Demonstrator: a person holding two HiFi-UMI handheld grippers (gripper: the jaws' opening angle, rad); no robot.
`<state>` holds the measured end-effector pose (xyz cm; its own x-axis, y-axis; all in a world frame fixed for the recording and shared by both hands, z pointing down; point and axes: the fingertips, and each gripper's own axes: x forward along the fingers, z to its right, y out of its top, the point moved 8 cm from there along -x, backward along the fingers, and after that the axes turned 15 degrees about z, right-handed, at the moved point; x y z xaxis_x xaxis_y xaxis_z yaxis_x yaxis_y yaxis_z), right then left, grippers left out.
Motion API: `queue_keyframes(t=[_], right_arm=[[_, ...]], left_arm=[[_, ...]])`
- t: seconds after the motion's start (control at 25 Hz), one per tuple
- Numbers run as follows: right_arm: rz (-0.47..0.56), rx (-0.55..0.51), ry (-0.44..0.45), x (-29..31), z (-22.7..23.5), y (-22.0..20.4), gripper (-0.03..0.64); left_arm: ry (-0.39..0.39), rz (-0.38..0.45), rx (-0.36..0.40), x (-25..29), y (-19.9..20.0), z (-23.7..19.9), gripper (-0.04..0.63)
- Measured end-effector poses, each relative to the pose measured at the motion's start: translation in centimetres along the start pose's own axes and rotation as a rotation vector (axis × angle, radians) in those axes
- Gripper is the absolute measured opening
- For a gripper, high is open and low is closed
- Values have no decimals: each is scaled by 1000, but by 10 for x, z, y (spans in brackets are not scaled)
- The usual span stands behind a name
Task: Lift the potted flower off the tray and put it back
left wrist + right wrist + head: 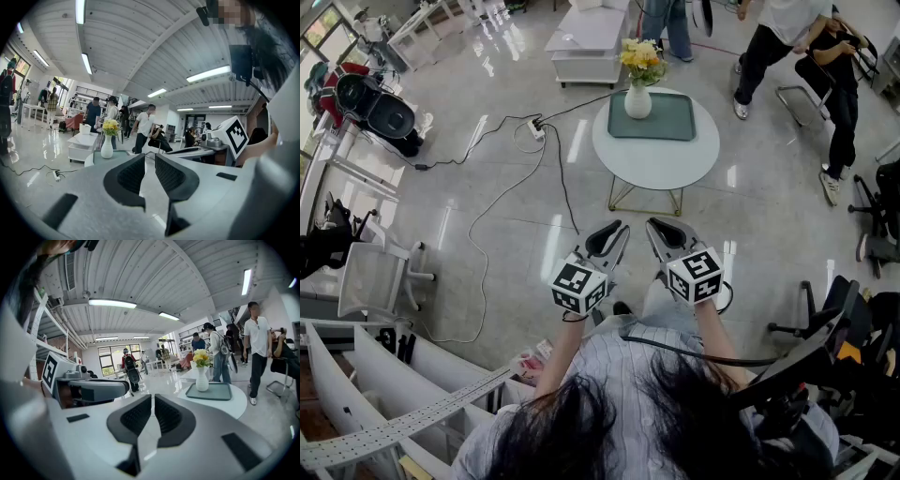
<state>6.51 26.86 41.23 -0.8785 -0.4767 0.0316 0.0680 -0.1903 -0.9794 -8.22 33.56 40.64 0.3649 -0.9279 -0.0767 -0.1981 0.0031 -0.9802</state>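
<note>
At the near end of the scene, in front of the person's torso, the left gripper (pixel 616 231) and the right gripper (pixel 659 228) hold nothing. In the left gripper view (pixel 150 157) and the right gripper view (pixel 153 397) the ribbed pads of each tool are drawn together, with only a thin slit between them and no object in it.

**Task status**
- A stretch of glossy floor (pixel 516 202), crossed by a black cable (pixel 567 192), lies between the grippers and the work area.
- Beyond it stands the round white table (pixel 656 167), well apart from both tools.
- The green tray (pixel 673 124) lies on the far half of the table top.
- The potted flower (pixel 638 86), yellow blooms in a white vase, stands upright on the tray, towards its far left corner.
- Judged from this layout, no step is done: the approach, the grasp, the lift and the return to the tray all remain.

**Pose**
- Both forearms extend forward from the body, side by side.
- The two grippers are close together but apart, each marker cube nearest the person and each set of jaws aimed towards the table.
- Both tools point slightly below level.
- The left gripper sits left of the table's line and angles right towards it; the right gripper sits roughly in line with it.
</note>
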Motion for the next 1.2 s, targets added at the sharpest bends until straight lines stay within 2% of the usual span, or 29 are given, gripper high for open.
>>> queue_keyframes(t=[0.4, 0.56, 0.92, 1.2], right_arm=[[13, 26, -12, 4, 28, 0, 48], [-12, 16, -5, 9, 46, 3, 48], [-42, 12, 65, 26, 94, 28, 48], [-77, -6, 105, 34, 130, 29, 48]], left_arm=[[2, -8, -16, 25, -9, -9, 64], [19, -22, -28, 39, -13, -15, 64], [74, -14, -59, 87, -6, -26, 64], [105, -18, -60, 121, -10, -30, 64]])
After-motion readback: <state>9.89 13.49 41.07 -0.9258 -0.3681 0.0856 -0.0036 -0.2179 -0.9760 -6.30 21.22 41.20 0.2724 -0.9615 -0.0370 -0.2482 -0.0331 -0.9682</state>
